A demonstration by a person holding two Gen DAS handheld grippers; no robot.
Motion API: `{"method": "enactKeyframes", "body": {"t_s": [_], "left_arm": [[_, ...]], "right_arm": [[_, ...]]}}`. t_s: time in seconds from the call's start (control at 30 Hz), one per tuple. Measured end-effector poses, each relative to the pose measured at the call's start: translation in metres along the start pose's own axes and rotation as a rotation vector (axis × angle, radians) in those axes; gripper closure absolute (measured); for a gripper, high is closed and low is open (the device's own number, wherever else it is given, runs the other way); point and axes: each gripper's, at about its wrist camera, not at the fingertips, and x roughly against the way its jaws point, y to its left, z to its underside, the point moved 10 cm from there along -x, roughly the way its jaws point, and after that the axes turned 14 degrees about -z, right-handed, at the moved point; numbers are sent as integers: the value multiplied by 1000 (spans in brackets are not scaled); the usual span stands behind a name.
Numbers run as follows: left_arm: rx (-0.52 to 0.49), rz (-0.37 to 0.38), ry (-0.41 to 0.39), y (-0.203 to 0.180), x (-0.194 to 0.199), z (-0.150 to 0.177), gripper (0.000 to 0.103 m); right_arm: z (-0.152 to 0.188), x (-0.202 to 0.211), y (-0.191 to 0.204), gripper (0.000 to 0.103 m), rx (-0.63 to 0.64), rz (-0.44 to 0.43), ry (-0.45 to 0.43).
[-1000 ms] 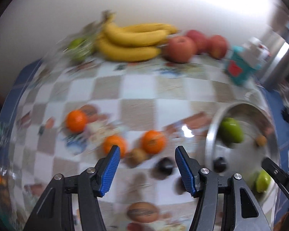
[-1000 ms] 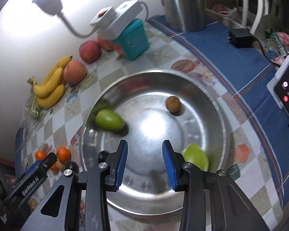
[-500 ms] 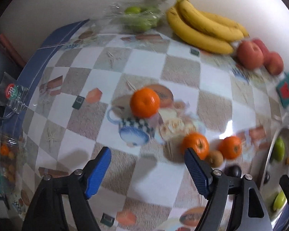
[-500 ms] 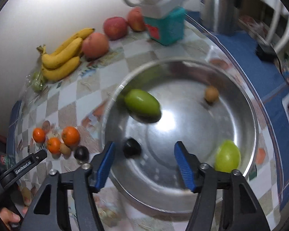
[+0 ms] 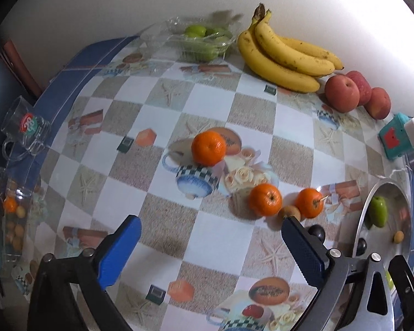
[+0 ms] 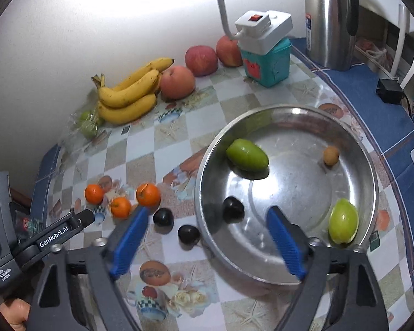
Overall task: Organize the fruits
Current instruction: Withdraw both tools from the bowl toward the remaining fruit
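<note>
Both grippers have swung left since the earlier frames, jaws spreading from narrow to wide. Left gripper (image 5: 211, 245) hangs over bare checkered tablecloth (image 5: 207, 102), jaws opening, nothing between them. Right gripper (image 6: 205, 241) sits over the near-left rim of the steel bowl (image 6: 371, 171), jaws opening, nothing gripped; a dark plum (image 6: 233, 209) lies on the bowl floor between and just beyond its fingers. Bowl also holds two glossy green oval fruits (image 6: 247, 155) (image 6: 343, 224) and a small tan round fruit (image 6: 331, 155). On the cloth left of the bowl: three bright tangerines (image 6: 148, 194), one apart from the other two, a small brown fruit touching two of them, two more dark plums (image 6: 162, 217). Bananas (image 5: 284, 58), yellow with brown specks, and three red apples (image 5: 342, 93) line the wall. Left gripper body reads "GenRobot.AI" and "Data Acquisition System" in the right wrist view.
</note>
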Motion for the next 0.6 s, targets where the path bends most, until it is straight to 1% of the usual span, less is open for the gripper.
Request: {"method": "enactKeyframes", "body": {"t_s": [0.1,0.17,0.33,0.47,0.6], "left_arm": [[8,-3,5,8,-3,3,0],[14,1,17,11,-7,4,0],[32,21,51,12,-12,7,0],[28,26,55,10,-10,8,0],[13,24,39,9,-7,8,0]], "right_arm": [[3,-2,5,10,-8,-5,14],[3,-1,8,10,-9,-7,6],[-3,6,9,10,4,20,-15],[-1,9,11,10,26,21,-12],[0,7,16,10,54,10,-19]]}}
